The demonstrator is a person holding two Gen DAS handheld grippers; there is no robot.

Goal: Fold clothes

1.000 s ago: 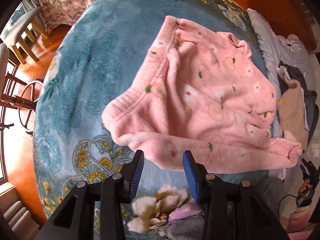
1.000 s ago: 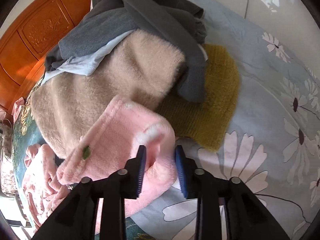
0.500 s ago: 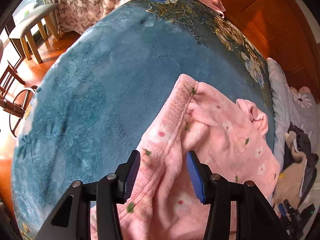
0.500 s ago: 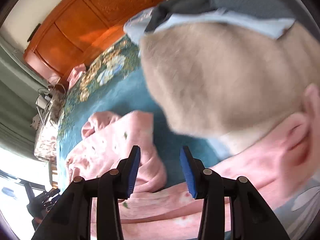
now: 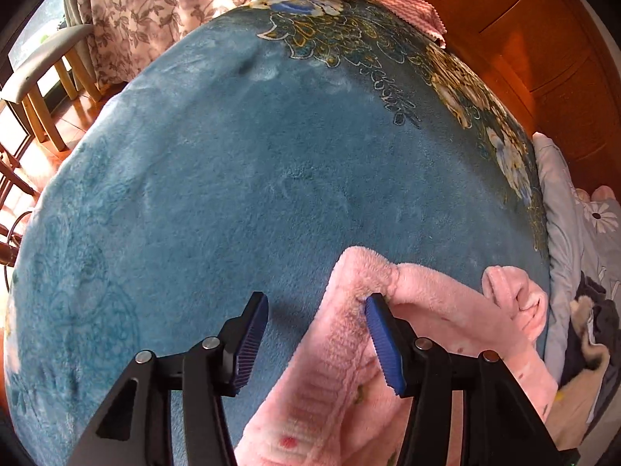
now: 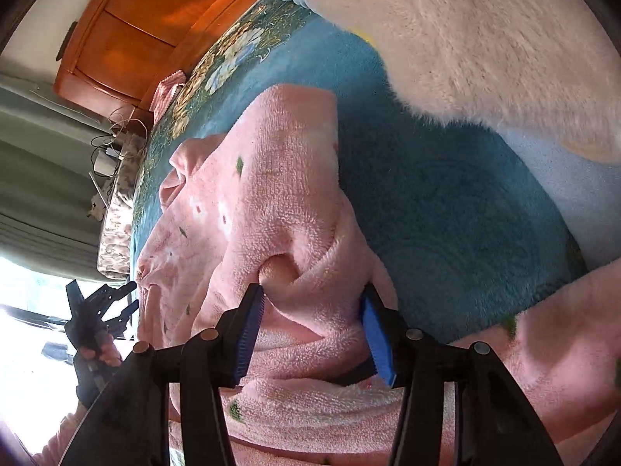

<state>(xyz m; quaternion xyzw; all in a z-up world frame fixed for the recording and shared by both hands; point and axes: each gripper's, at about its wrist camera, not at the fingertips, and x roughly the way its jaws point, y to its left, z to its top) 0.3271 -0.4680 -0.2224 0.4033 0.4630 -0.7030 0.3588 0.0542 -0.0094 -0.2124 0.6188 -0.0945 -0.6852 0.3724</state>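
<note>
A pink fleece garment point(image 5: 434, 310) with small flower prints lies rumpled on a teal blanket point(image 5: 252, 163). My left gripper point(image 5: 316, 343) is open low over the garment's ribbed hem corner, which lies between its fingers with the right pad point(image 5: 382, 345) touching it. In the right wrist view the same garment point(image 6: 252, 202) fills the middle. My right gripper point(image 6: 312, 338) is open, with a fold of the pink fleece bulging between its fingers. The left gripper point(image 6: 97, 314) shows small at the left edge there.
A cream fluffy garment point(image 6: 485, 31) and a pile of dark clothes point(image 5: 594, 322) lie to the right on a pale floral sheet point(image 5: 574, 209). A wooden headboard point(image 5: 535, 39) is behind. A floral quilt point(image 5: 174, 4) and a stool point(image 5: 42, 77) stand far left.
Both grippers have moved in over the pink garment. The right one left the sleeve by the clothes pile and opened; the left one advanced to the hem corner.
</note>
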